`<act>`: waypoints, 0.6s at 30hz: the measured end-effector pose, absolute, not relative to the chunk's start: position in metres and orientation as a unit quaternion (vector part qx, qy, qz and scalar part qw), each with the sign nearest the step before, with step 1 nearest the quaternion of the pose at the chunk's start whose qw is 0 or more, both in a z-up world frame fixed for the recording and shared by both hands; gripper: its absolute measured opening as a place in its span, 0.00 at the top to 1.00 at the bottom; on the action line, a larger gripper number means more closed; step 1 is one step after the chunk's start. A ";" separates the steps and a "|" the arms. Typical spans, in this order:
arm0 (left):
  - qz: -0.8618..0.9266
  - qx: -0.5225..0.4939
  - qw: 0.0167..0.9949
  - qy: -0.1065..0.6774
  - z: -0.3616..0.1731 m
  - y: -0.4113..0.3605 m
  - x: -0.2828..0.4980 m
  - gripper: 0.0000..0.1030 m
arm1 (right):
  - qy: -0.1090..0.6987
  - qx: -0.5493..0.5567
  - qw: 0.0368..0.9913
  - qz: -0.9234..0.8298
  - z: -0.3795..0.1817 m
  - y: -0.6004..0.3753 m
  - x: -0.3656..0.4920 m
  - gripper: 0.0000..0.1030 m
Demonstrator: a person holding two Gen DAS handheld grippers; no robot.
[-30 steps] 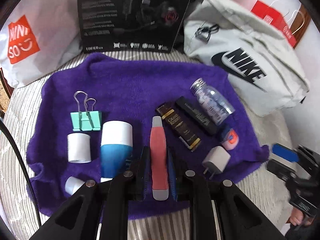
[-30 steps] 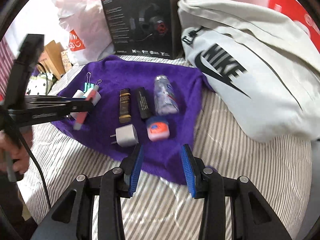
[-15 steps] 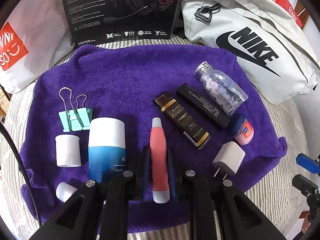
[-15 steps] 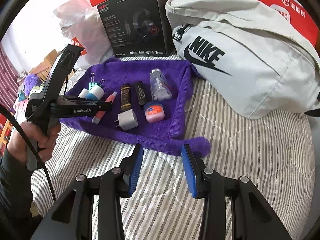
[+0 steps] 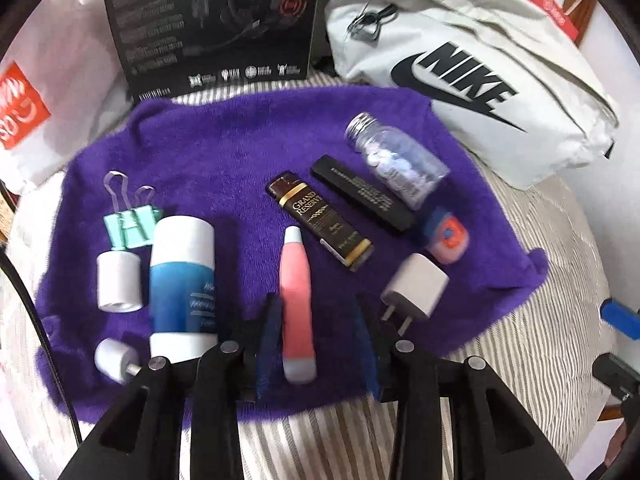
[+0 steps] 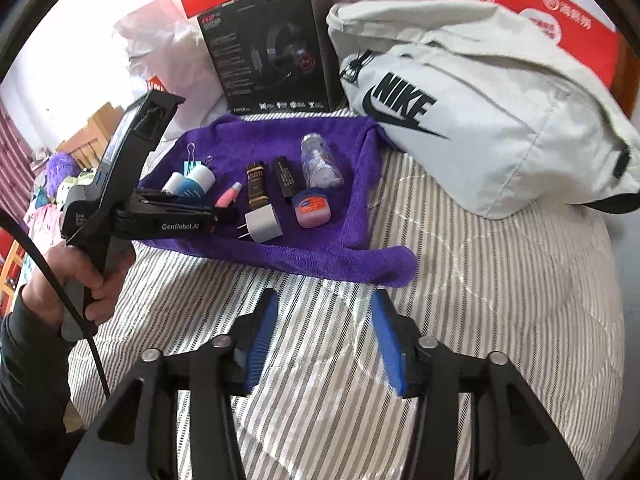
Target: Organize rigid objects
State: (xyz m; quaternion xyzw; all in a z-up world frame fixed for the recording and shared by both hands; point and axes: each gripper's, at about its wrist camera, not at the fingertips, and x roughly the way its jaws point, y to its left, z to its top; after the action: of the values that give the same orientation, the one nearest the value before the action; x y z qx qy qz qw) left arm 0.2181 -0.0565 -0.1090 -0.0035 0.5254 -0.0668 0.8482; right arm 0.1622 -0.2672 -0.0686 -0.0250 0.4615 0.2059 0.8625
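Note:
A purple towel (image 5: pixel 224 148) on the striped bed holds a row of small items. A pink tube (image 5: pixel 297 304) lies on it between the open jaws of my left gripper (image 5: pixel 316 344), which no longer grip it. To its left lie a blue and white bottle (image 5: pixel 182 280), two small white cylinders and a teal binder clip (image 5: pixel 132 224). To its right lie a brown Grand Reserve stick (image 5: pixel 320 220), a black stick (image 5: pixel 362 192), a clear pill bottle (image 5: pixel 396 160), a Vaseline tin (image 5: pixel 446 236) and a white charger (image 5: pixel 414 288). My right gripper (image 6: pixel 324 340) is open and empty over the bedding, short of the towel (image 6: pixel 280 248).
A black headset box (image 5: pixel 212 24) stands behind the towel. A grey Nike bag (image 5: pixel 472 68) lies at the back right, a white Miniso bag (image 5: pixel 28 112) at the back left. Red cartons (image 6: pixel 560 28) stand behind the Nike bag. Striped bedding (image 6: pixel 480 300) spreads to the right.
My left gripper has opened and let go of the pink tube, which now lies on the towel. The right gripper has drawn back from the towel.

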 end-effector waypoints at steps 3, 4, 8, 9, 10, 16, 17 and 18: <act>-0.061 0.014 0.861 0.504 -0.089 -0.056 0.198 0.65 | 0.449 -0.020 0.871 0.198 -0.058 -0.269 0.153 0.47; -0.062 0.014 0.865 0.498 -0.082 -0.054 0.190 0.61 | 0.445 -0.018 0.874 0.196 -0.055 -0.269 0.151 0.46; -0.056 0.006 0.877 0.477 -0.060 -0.041 0.156 0.30 | 0.430 -0.013 0.884 0.184 -0.044 -0.263 0.143 0.37; -0.054 0.007 0.879 0.474 -0.056 -0.040 0.150 0.25 | 0.428 -0.015 0.886 0.181 -0.042 -0.260 0.142 0.36; -0.053 0.007 0.881 0.470 -0.052 -0.040 0.144 0.21 | 0.426 -0.018 0.887 0.179 -0.041 -0.256 0.142 0.34; -0.034 -0.011 0.887 0.461 -0.033 -0.018 0.104 0.15 | 0.419 -0.035 0.892 0.168 -0.036 -0.224 0.140 0.16; -0.024 -0.017 0.889 0.457 -0.028 -0.012 0.096 0.13 | 0.421 -0.036 0.891 0.167 -0.036 -0.219 0.140 0.12; -0.017 -0.023 0.891 0.454 -0.025 -0.008 0.094 0.13 | 0.422 -0.035 0.891 0.167 -0.036 -0.216 0.140 0.12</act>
State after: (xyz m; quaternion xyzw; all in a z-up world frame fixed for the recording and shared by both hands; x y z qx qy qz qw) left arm 0.0938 -0.0078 -0.0252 -0.0230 0.4538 -0.0171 0.8907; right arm 0.1402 -0.2158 -0.0360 -0.0355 0.4216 0.1669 0.8906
